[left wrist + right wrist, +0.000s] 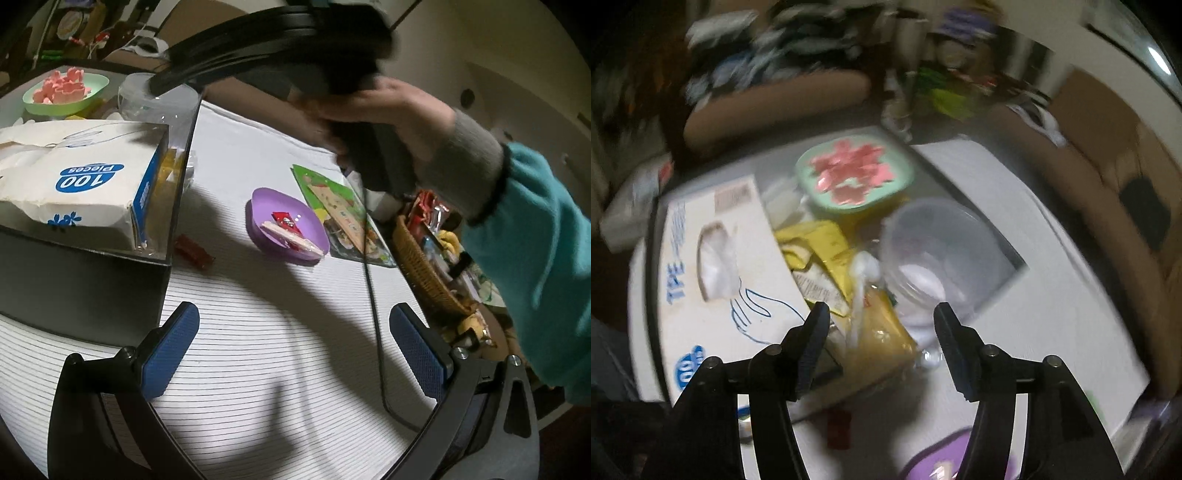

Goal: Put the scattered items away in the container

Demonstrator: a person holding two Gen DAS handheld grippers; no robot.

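A black container [85, 288] stands at the left. It holds a white glove box [74, 177], a green bowl of pink pieces [66, 88], a clear tub [938, 251], yellow packets [827, 240] and a white plastic spoon [862, 280]. My right gripper [882, 310] hangs open above the packets and the spoon, with nothing pressed between its pads. In the left wrist view a hand holds it over the container's far corner. A red wrapper [194, 251] lies on the cloth beside the container. A purple dish [266, 199] holds a red sweet and a wrapped stick. My left gripper [295, 310] is open and empty, low over the cloth.
A wicker basket [424, 273] of small items sits at the table's right edge. A green picture card [332, 199] lies behind the purple dish. A thin black cable [373, 295] runs across the striped cloth. A teal sleeve [535, 240] fills the right side.
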